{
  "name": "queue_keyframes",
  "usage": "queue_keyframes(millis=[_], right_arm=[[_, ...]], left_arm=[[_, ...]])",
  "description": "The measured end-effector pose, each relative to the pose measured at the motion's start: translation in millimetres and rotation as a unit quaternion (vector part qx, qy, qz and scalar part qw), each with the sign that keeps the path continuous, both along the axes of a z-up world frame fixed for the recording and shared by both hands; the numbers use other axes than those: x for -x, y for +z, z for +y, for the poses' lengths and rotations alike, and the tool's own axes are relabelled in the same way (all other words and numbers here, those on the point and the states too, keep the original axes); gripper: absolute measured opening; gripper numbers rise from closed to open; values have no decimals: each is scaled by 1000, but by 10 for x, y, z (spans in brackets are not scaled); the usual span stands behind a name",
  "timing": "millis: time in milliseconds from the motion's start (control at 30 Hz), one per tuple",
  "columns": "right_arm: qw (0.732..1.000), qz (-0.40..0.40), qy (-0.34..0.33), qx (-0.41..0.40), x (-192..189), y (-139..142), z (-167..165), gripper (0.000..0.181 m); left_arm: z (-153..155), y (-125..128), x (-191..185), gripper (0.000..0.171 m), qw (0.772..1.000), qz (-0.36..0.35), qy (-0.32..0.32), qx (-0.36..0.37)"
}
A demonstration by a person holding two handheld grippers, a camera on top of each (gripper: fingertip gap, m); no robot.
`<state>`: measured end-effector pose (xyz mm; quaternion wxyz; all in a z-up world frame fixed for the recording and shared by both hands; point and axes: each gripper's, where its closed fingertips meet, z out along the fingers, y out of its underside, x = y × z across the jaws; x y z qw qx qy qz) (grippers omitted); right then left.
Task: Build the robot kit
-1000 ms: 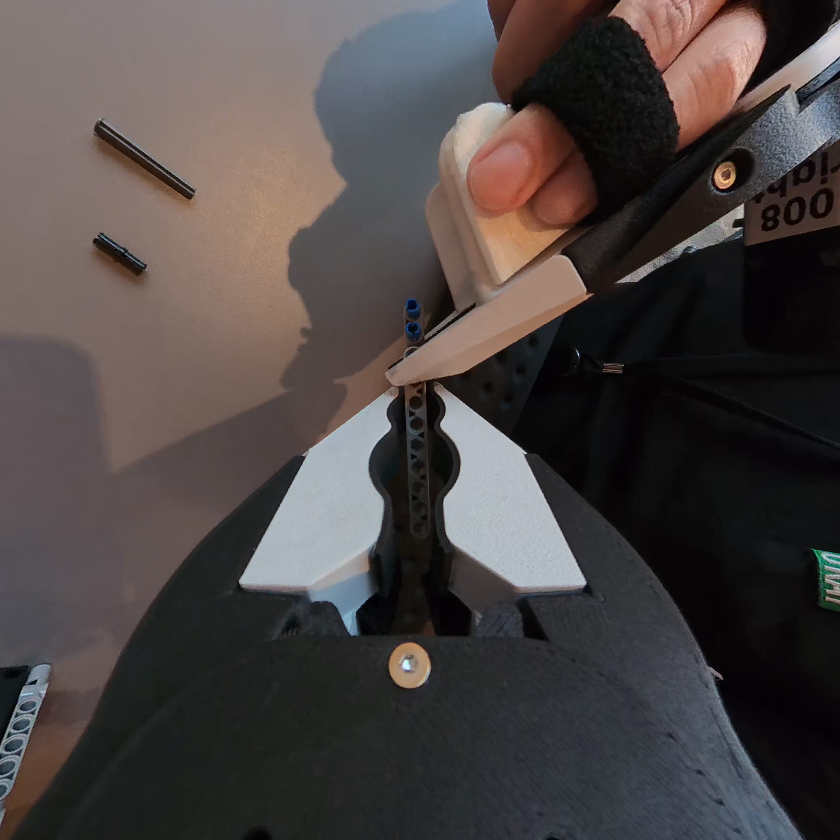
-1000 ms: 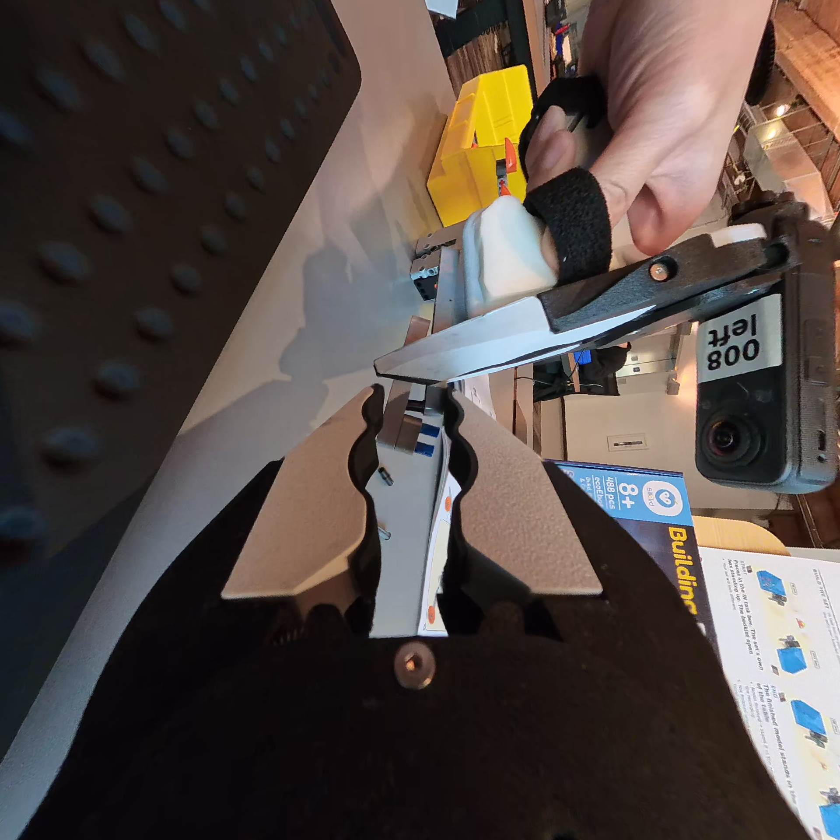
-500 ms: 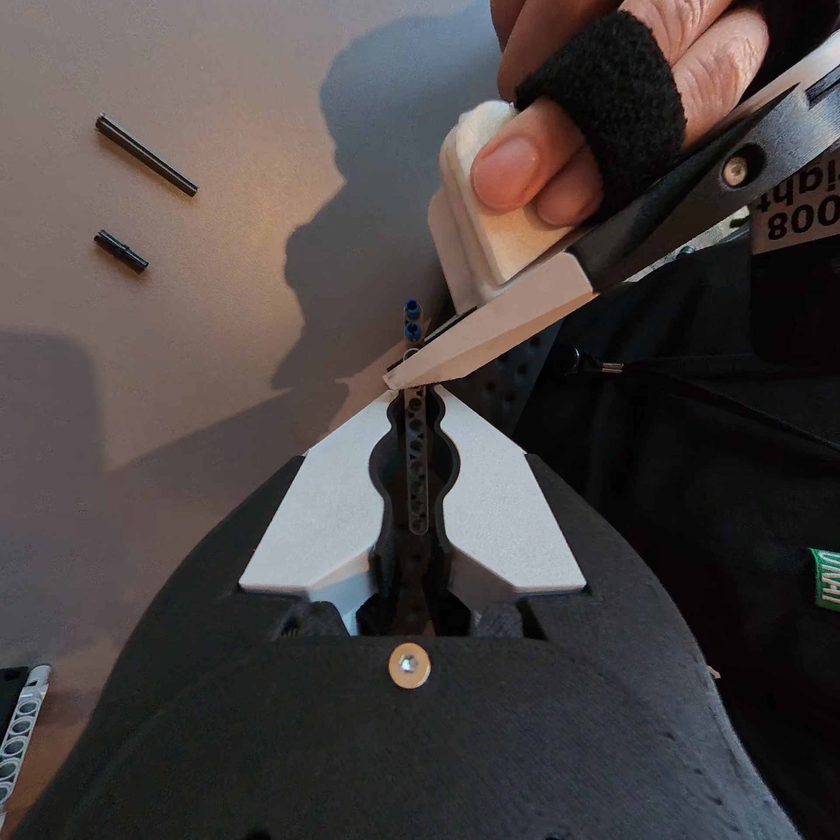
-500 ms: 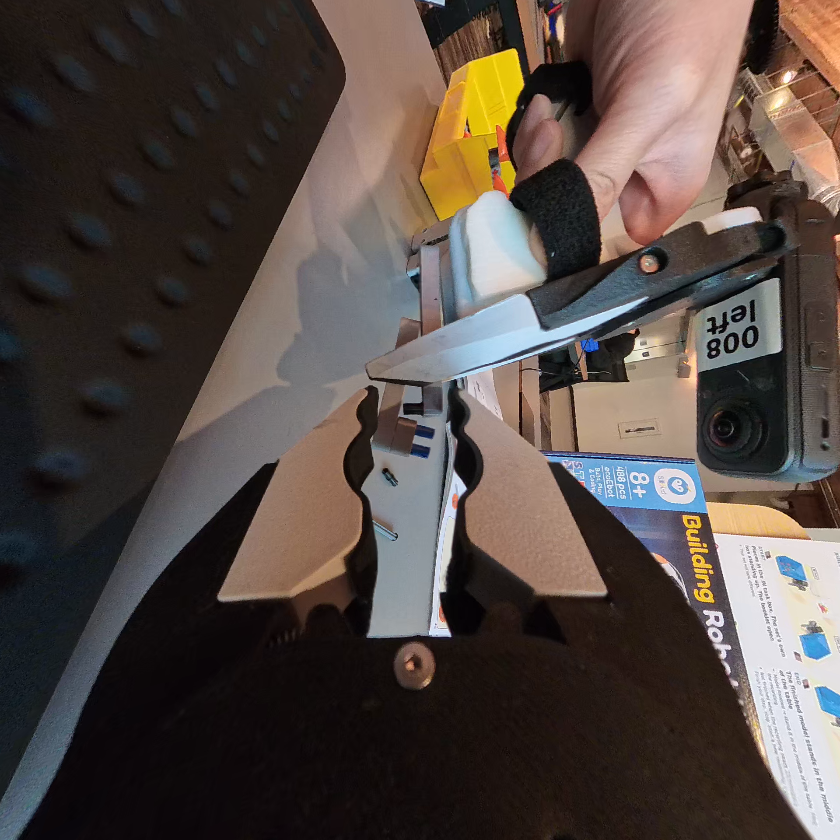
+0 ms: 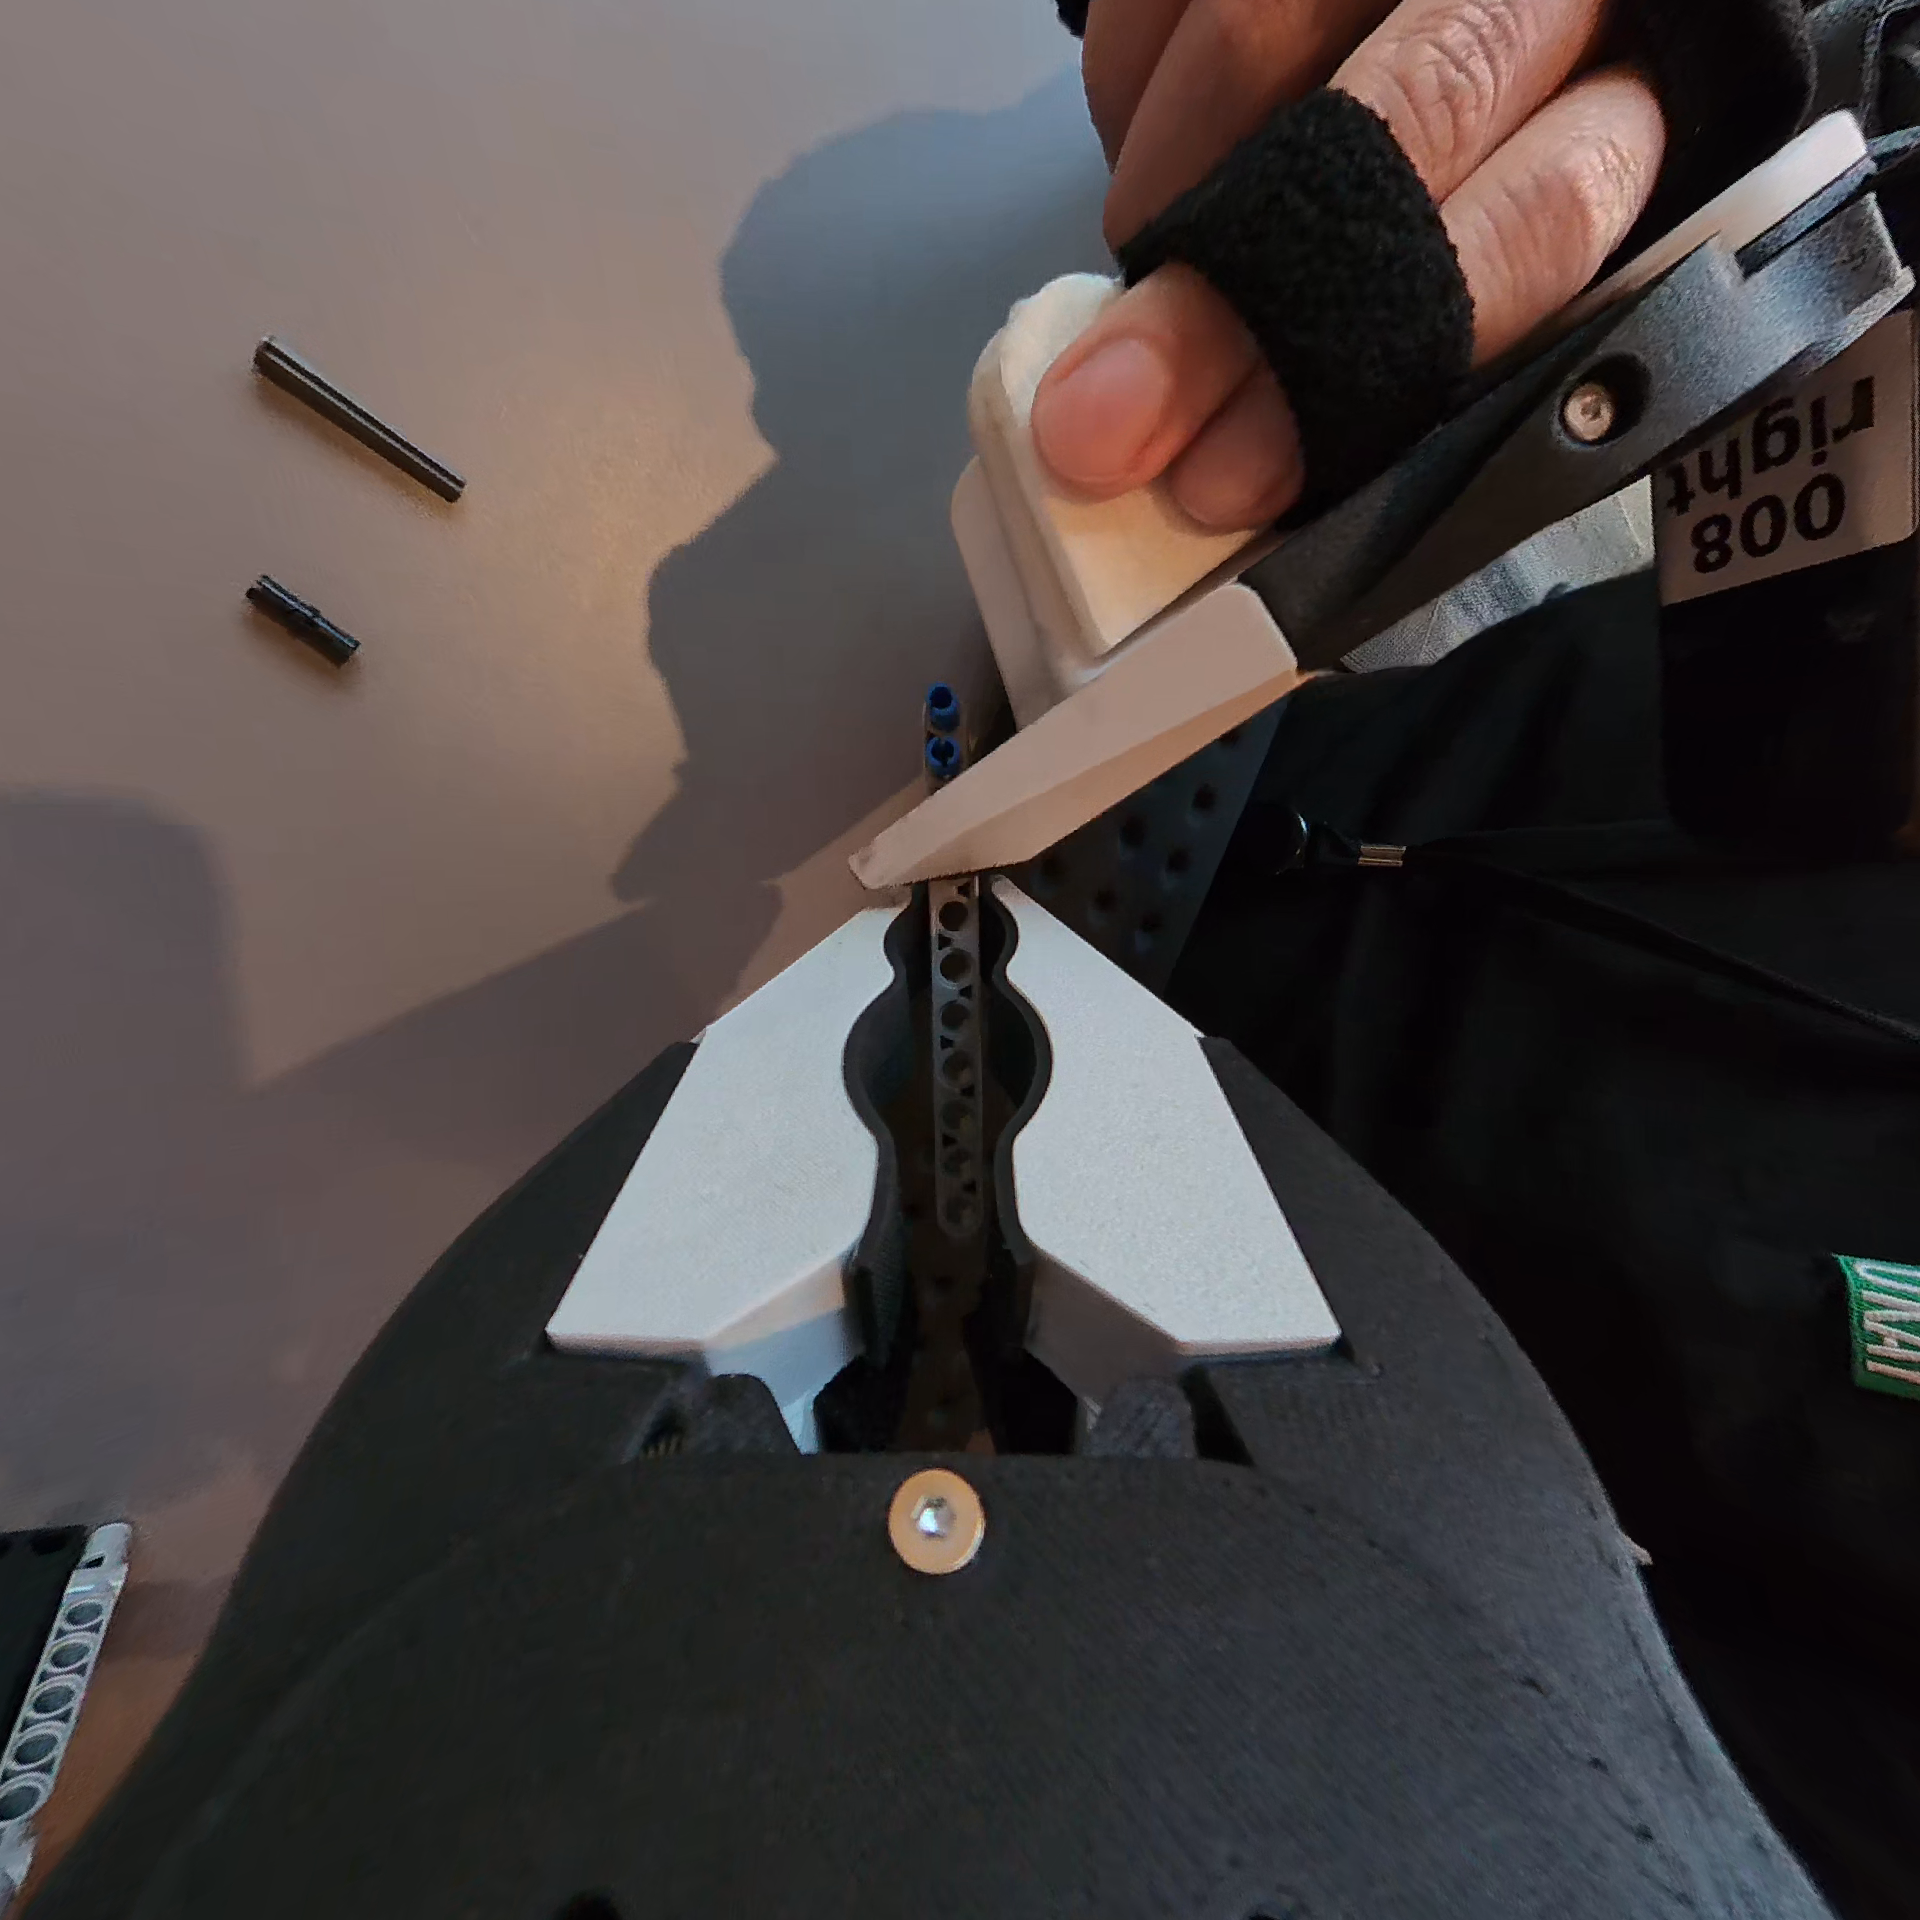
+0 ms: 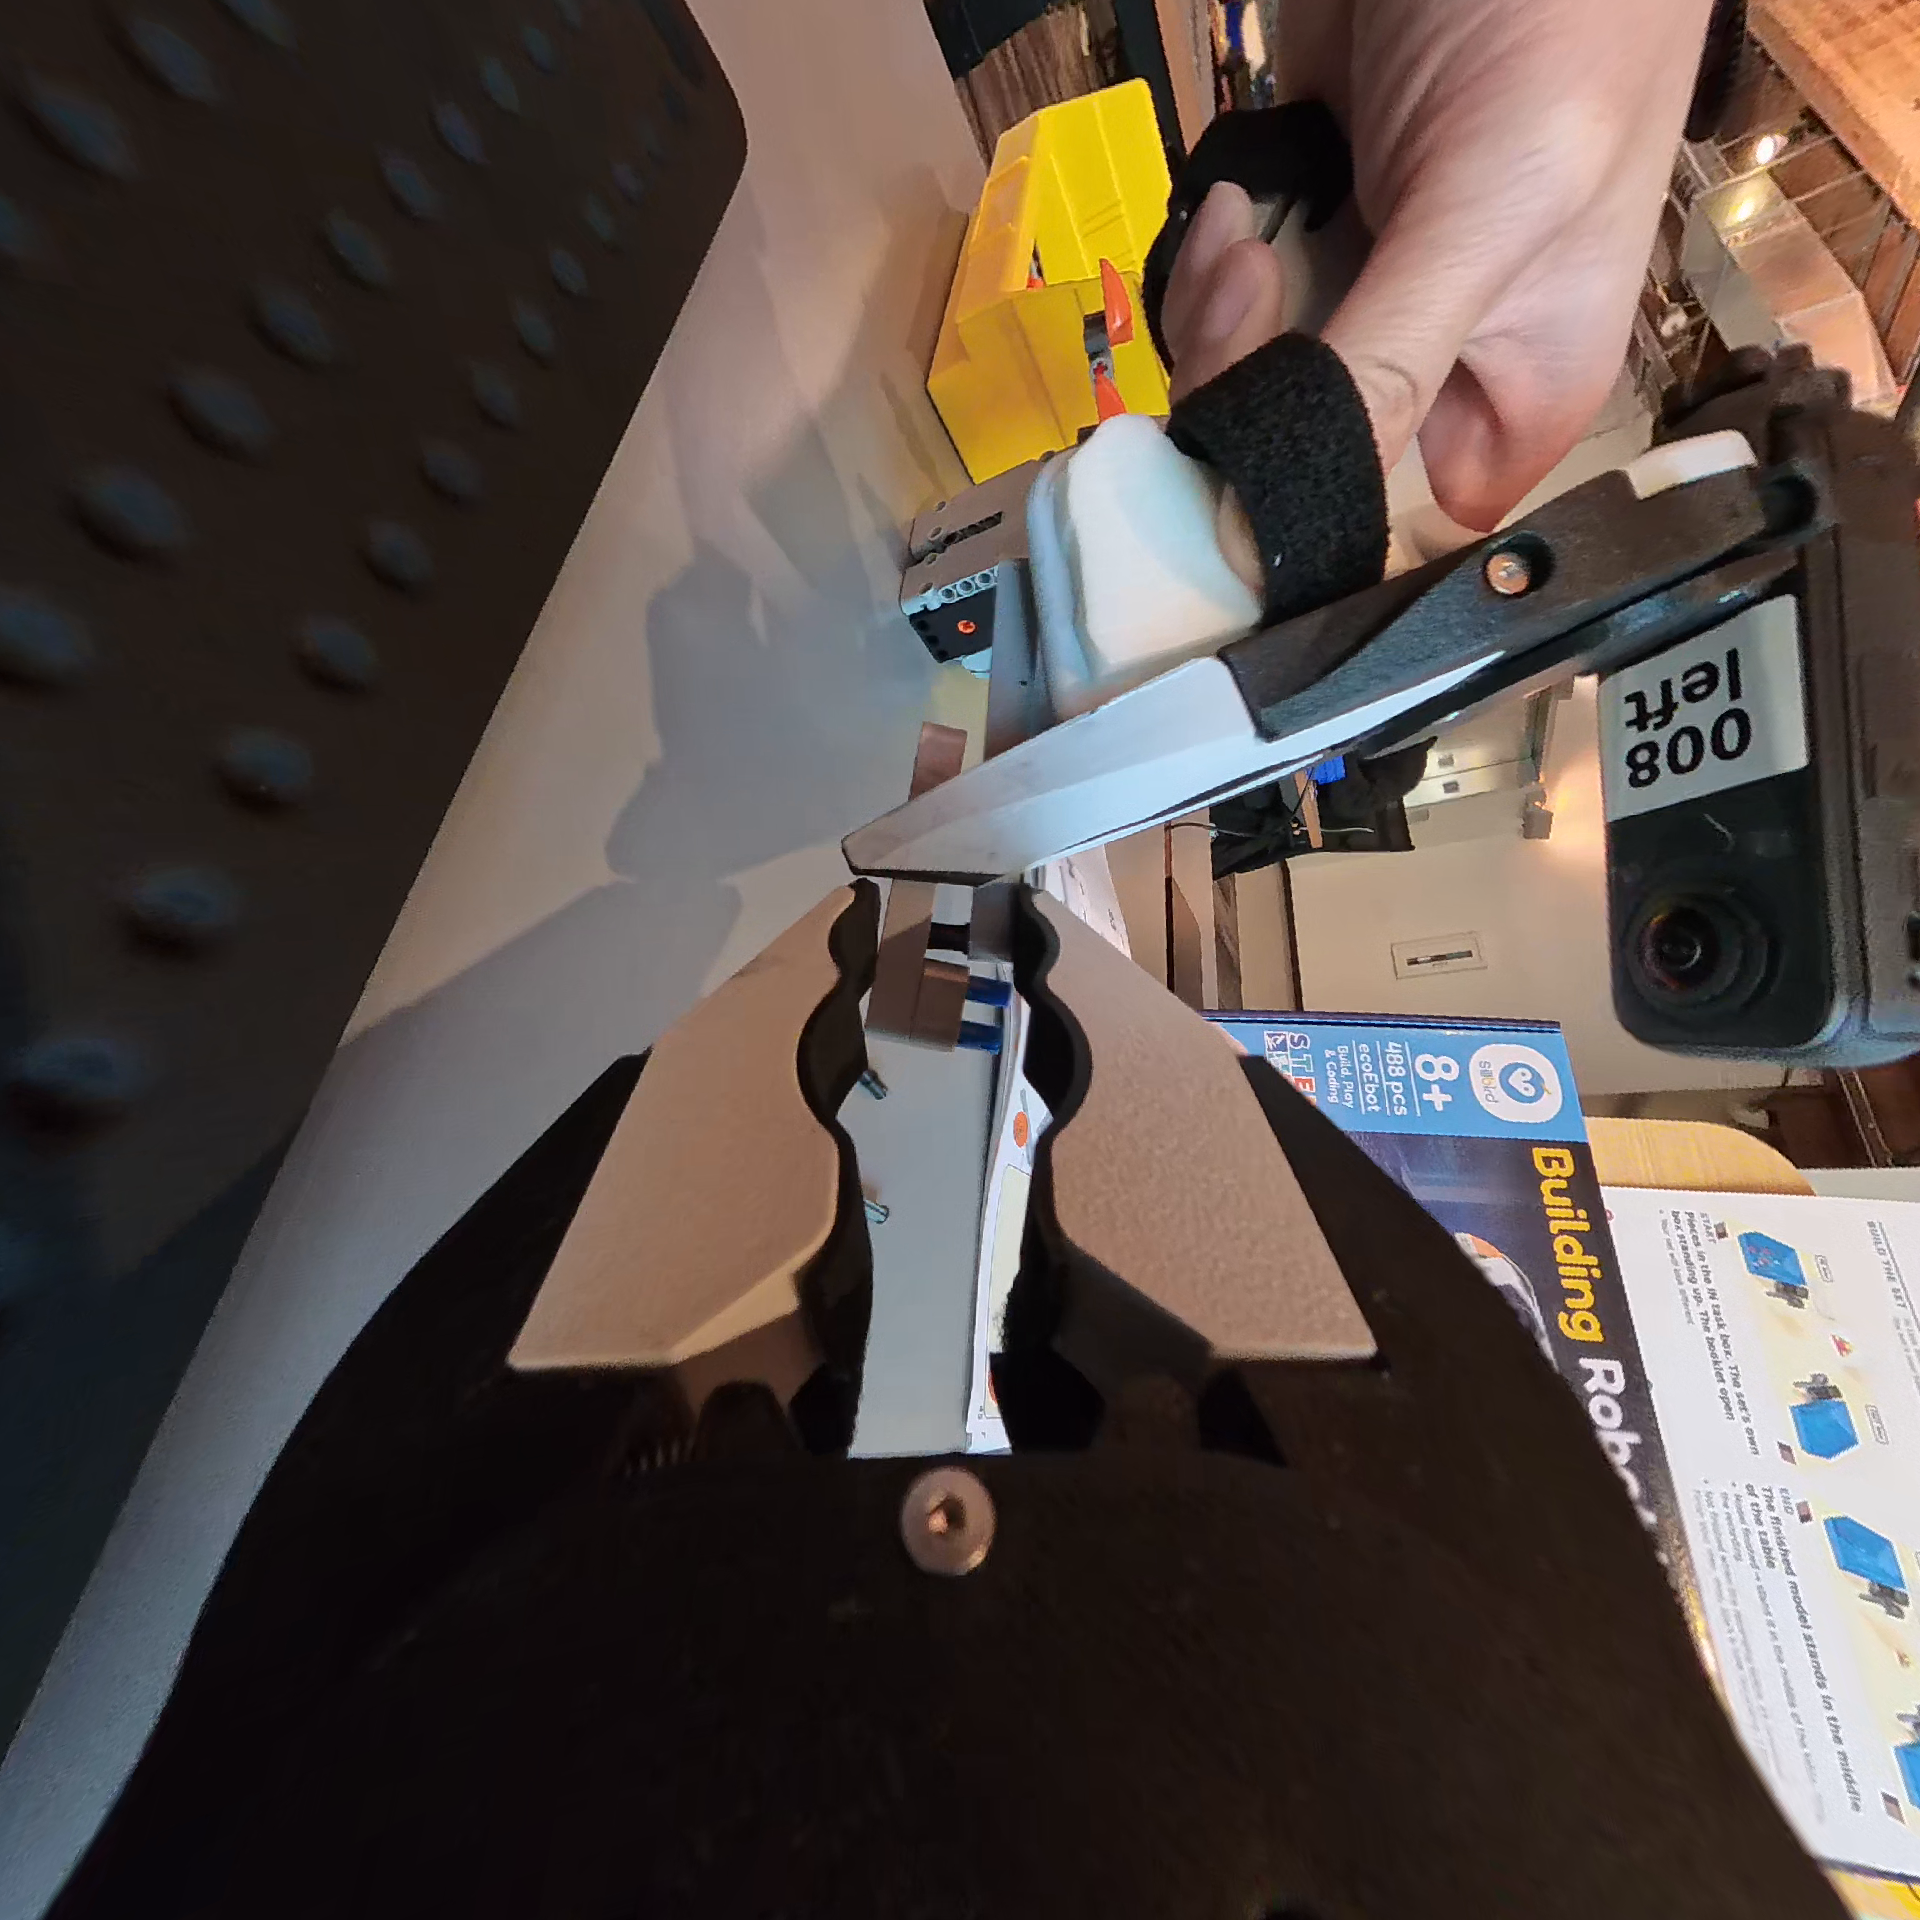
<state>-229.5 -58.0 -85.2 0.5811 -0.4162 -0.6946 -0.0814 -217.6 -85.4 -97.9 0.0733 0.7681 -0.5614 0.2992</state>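
In the left wrist view, find a silver beam (image 5: 52, 1704) at 7 o'clock, cut off by the frame edge, lying on the table (image 5: 520, 156). At 10 o'clock, note a long axle (image 5: 358, 421) and a short axle (image 5: 301, 620), both black, flat and apart. At centre, see the left gripper (image 5: 951, 904) pinched tight on a dark beam (image 5: 958, 1060), held lengthwise between the fingers and poking out toward 12 o'clock. Just past it, spot two blue pins (image 5: 940, 732), in line with the dark beam. From 2 o'clock, meet the right gripper (image 5: 883, 868) slanting in, tip against the dark beam just beyond the left fingertips, with a hand (image 5: 1299, 312) on it.

In the right wrist view, find a studded black mat (image 6: 312, 416) at 10 o'clock and a yellow box (image 6: 1039, 312) at 12. Between the right fingers, only a narrow gap, with the blue pins showing inside; cannot tell whether anything is gripped. At 4 o'clock, note a blue box (image 6: 1455, 1195) beside a booklet (image 6: 1766, 1455).
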Motion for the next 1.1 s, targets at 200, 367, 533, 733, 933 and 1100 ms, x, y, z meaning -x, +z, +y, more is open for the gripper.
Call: queue_keyframes(millis=[200,367,533,733,933,1100], right_arm=[[999,41,-15,31,-6,81,44,23],[998,52,-24,30,-18,124,73,23],[998,53,-26,37,-17,112,87,23],[998,58,-18,35,-26,132,67,23],[998,49,-12,24,-32,112,57,23],[1000,27,2,4,-23,77,23,23]], left_arm=[[39,76,-8,5,1000,-20,8,-1],[65,116,-21,5,999,-42,19,6],[80,103,-19,5,999,-44,8,-24],[64,119,-24,5,998,-34,-5,-51],[52,102,-27,5,999,-30,-7,-41],[21,59,-11,5,998,-9,-26,-49]])
